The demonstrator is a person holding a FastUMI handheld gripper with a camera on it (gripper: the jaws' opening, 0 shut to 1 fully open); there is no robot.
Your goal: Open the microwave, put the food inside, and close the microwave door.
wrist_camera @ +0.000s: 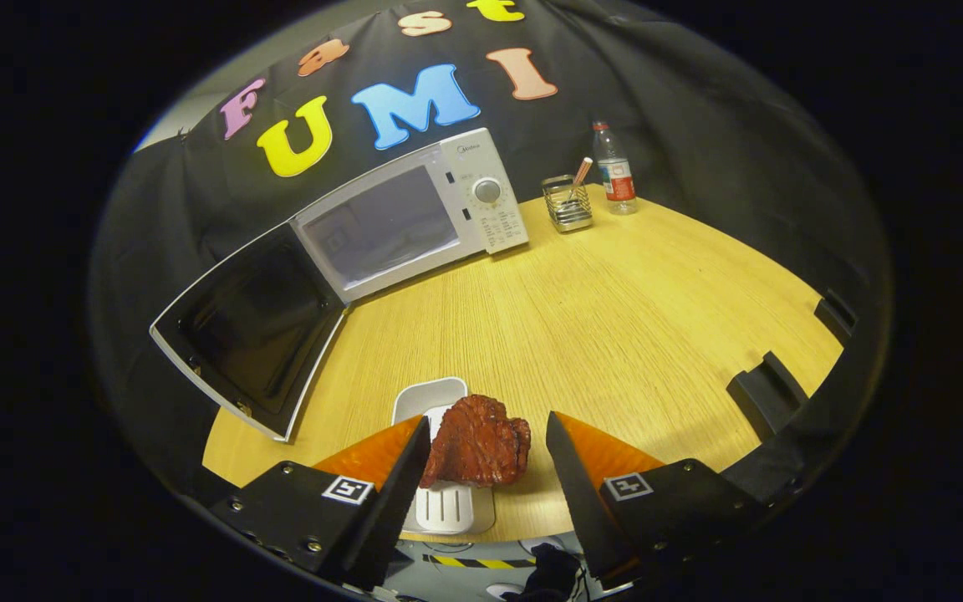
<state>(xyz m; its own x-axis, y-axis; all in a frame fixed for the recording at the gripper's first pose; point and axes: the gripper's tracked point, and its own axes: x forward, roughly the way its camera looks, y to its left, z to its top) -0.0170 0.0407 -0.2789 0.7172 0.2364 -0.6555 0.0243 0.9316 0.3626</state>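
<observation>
Gripper [488, 435] fingers spread wide around the meat [477, 441] on its white tray [440, 502] — likely light, rubbery; pinch its thick flanks.

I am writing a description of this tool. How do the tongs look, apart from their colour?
The tongs have two wedge-shaped fingers that narrow toward the tips. Each finger sits on a dark, angular block fixed with small screws, and each block carries a small square black-and-white marker. No cable or sleeve can be seen near them.

Microwave [415, 219] open; meat [477, 441] on tray [430, 398].
</observation>
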